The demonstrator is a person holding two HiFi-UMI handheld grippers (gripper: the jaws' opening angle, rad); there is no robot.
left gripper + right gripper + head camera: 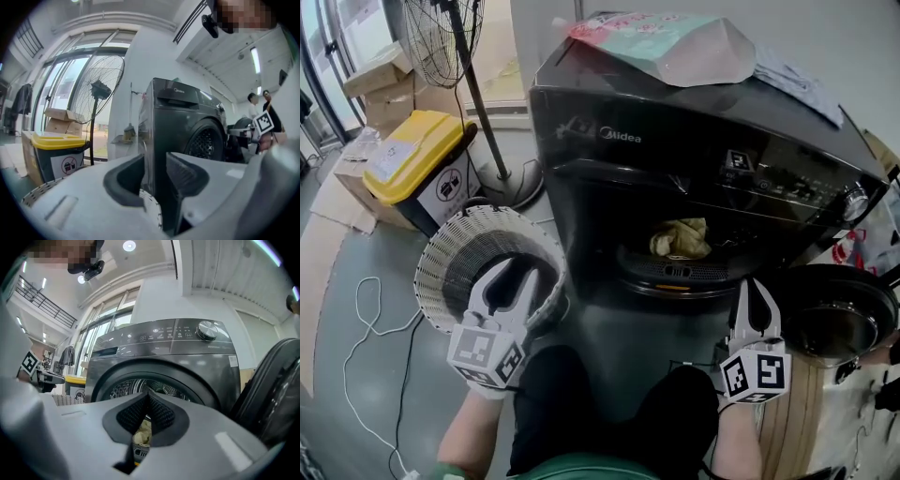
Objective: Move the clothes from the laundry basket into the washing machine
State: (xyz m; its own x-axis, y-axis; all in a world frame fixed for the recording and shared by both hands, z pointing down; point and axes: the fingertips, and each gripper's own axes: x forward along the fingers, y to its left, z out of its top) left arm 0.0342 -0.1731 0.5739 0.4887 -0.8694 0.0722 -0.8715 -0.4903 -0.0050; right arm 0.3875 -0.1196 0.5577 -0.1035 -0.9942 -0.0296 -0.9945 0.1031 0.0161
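The black front-loading washing machine (675, 141) stands ahead with its round door (839, 314) swung open to the right. A yellowish bundle of clothes (680, 239) lies in the drum. The white laundry basket (441, 253) sits on the floor to the left, and its inside looks dark and empty. My left gripper (516, 272) hovers over the basket, open, with nothing between its jaws (154, 159). My right gripper (753, 283) is in front of the drum opening, shut and empty. In the right gripper view (147, 394) the clothes (143, 430) show behind the closed tips.
A bin with a yellow lid (422, 155), cardboard boxes (380, 80) and a standing fan (478, 94) stand behind the basket. A pink and green bag (675, 47) lies on top of the machine. A white cable (366, 319) trails on the floor at left.
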